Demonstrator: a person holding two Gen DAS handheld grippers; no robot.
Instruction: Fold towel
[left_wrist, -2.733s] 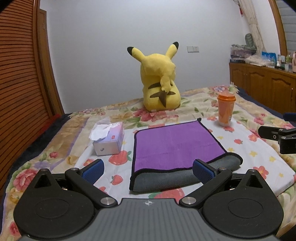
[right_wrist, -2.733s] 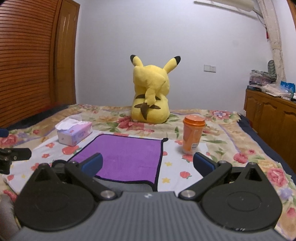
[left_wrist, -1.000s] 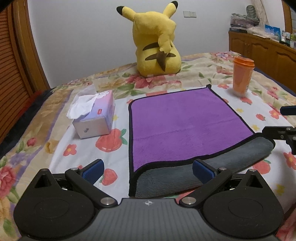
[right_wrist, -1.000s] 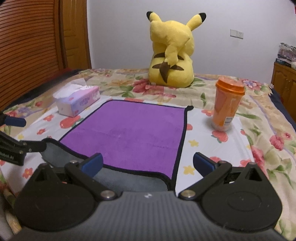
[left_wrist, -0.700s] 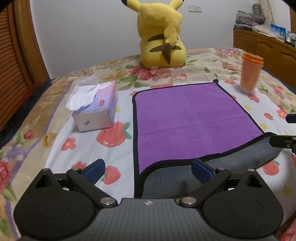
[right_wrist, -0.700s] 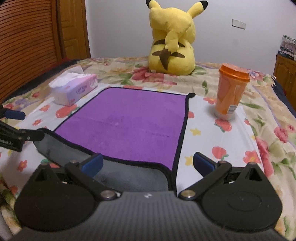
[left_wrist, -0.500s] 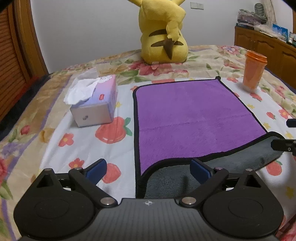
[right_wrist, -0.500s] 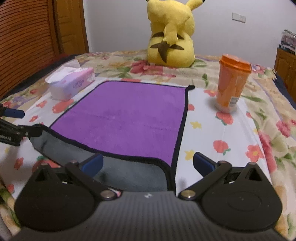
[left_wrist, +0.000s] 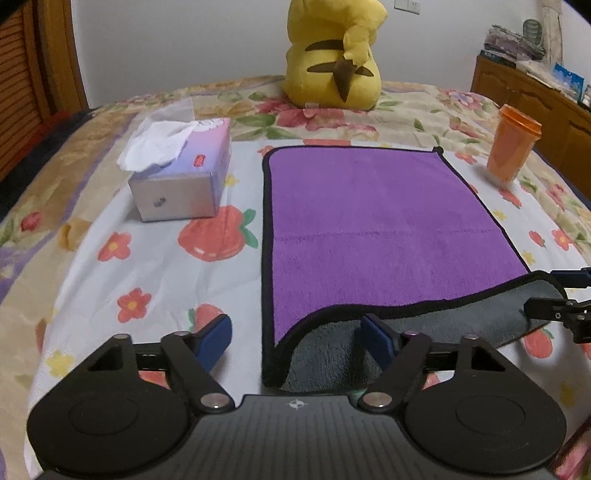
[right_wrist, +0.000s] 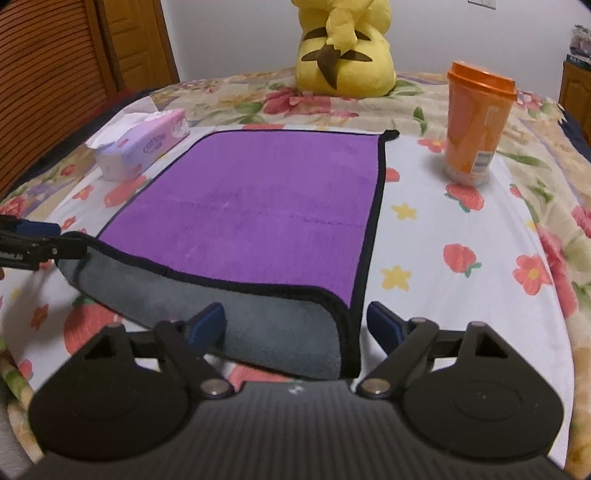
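My left claw and right claw gape wide over the towel; its near grey edge hides under them.

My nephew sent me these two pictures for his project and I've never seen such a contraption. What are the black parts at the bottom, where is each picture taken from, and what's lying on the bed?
There is no robot arm here: a person holds a two-finger gripper in each hand, and a wide-angle camera on each looks forward along its fingers. One picture is from the left gripper, the other from the right gripper; the black parts with blue pads are the grippers themselves.

On the flowered bedspread lies a purple towel with its near edge turned up, showing the grey underside. Both grippers are open, one at each near corner, holding nothing yet. Around the towel are a tissue box, an orange cup and a yellow plush toy.
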